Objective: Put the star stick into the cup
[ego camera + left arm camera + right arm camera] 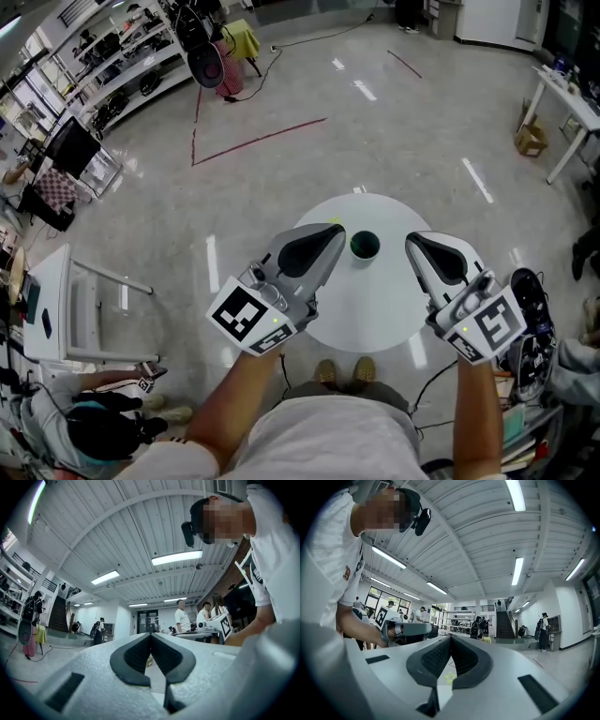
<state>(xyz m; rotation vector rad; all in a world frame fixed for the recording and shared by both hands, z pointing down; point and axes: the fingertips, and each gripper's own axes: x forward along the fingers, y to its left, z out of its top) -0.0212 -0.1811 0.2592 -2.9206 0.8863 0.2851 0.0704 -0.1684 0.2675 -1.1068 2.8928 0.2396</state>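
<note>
A round white table [375, 309] stands in front of me with a dark green cup [364, 246] upright near its far middle. The star stick [335, 222], small and yellow-green, lies on the table left of the cup, just past the tip of my left gripper [337, 234]. That gripper [151, 634] is shut with nothing in it. My right gripper [413, 243] hovers right of the cup, also shut [450, 638] and empty. In the right gripper view a yellow star [450, 678] shows through the gap below the closed tips, and the left gripper [408, 629] faces it.
A white cart [66, 300] stands at the left and a dark bag [530, 319] lies at the right by the table. My shoes [342, 373] show under the table's near edge. Red tape lines [253, 141] mark the floor beyond. Several people stand in the background.
</note>
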